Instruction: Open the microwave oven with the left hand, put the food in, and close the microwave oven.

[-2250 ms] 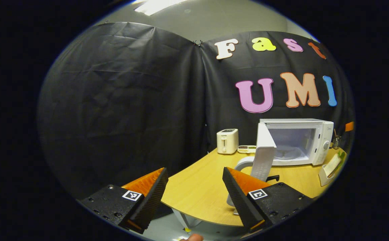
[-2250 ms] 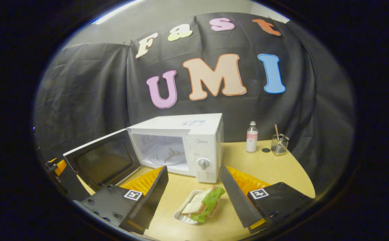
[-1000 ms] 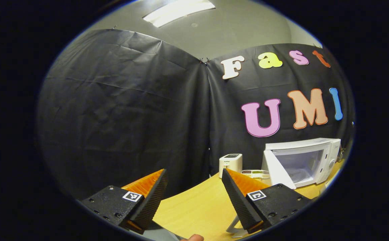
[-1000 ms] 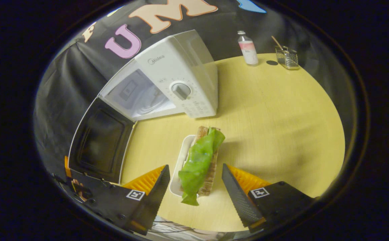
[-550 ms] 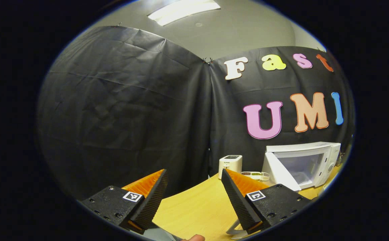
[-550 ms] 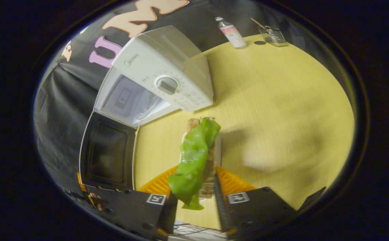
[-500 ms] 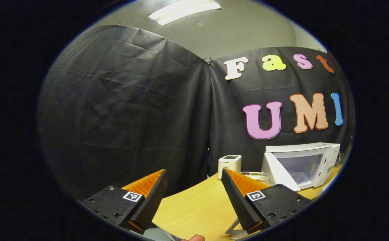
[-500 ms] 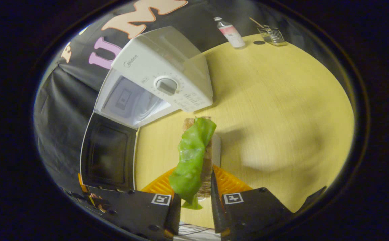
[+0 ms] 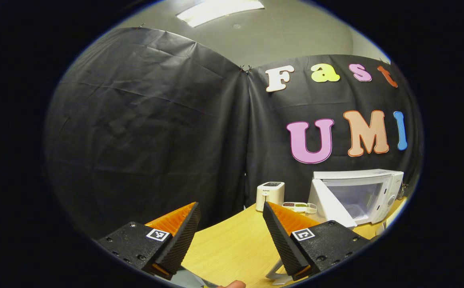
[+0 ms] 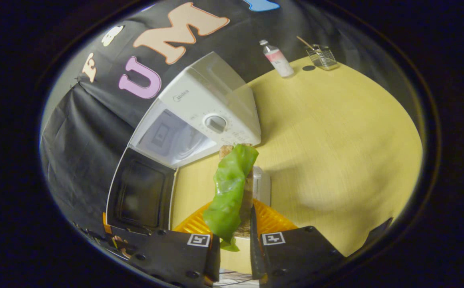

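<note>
My right gripper [image 10: 235,236] is shut on a sandwich with a green lettuce leaf [image 10: 231,188], held above the small white tray [image 10: 263,185] on the yellow table. Just beyond stands the white microwave [image 10: 212,106], its dark-windowed door [image 10: 140,196] swung wide to the left and its cavity showing. In the left gripper view my left gripper [image 9: 230,228] is open and holds nothing, well back from the table's near edge. Far off at the right of that view stands the microwave [image 9: 357,192] with its door [image 9: 329,204] open.
A white toaster [image 9: 269,195] and a small dish [image 9: 299,207] stand left of the microwave. A pink-labelled bottle [image 10: 278,58] and a wire holder [image 10: 321,57] sit at the table's far side. Bare tabletop [image 10: 335,136] lies right of the microwave.
My right gripper came down over the sandwich, shut on it and lifted it off the tray. The left gripper drew back and tilted up, staying open.
</note>
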`<action>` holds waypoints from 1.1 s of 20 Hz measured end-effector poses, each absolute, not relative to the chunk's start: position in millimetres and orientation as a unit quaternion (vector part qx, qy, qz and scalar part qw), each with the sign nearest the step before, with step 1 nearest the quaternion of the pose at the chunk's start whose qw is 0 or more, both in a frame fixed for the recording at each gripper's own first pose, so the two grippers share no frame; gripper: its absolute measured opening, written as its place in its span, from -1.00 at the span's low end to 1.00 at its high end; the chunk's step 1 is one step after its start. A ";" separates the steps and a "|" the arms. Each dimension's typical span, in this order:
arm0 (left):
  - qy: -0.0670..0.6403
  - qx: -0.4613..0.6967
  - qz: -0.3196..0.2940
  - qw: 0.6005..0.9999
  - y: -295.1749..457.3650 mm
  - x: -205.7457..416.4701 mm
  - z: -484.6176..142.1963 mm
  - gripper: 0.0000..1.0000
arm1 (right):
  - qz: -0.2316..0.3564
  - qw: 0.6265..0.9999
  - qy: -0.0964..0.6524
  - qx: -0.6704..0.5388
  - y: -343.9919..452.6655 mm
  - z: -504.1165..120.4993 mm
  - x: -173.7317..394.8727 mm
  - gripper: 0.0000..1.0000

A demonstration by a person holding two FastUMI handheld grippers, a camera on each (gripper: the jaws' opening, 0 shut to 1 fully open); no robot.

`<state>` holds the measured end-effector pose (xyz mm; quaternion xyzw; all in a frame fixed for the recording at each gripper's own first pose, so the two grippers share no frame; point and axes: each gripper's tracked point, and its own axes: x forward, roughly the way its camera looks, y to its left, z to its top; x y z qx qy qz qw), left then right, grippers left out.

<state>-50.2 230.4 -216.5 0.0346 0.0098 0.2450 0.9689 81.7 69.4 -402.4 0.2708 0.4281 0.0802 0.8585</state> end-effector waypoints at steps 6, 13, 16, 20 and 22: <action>0.028 0.031 0.232 0.972 226.3 -50.5 -221.9 0.91 | 0.079 0.907 0.315 0.268 86.6 -359.3 74.3 -0.35; 0.028 0.032 0.230 0.972 224.5 -52.7 -220.8 0.86 | 0.087 0.927 0.181 0.318 152.6 -340.1 74.9 -0.35; 0.029 0.039 0.243 0.969 233.4 -54.6 -220.4 0.91 | 0.082 0.933 0.132 0.324 179.8 -337.1 79.7 -0.35; 0.030 0.037 0.242 0.969 232.3 -53.9 -220.4 0.91 | 0.080 0.940 0.097 0.318 214.4 -336.3 94.1 -0.35; 0.034 0.029 0.232 0.972 227.0 -50.6 -225.0 0.91 | 0.076 0.940 0.086 0.322 228.5 -336.9 106.2 -0.35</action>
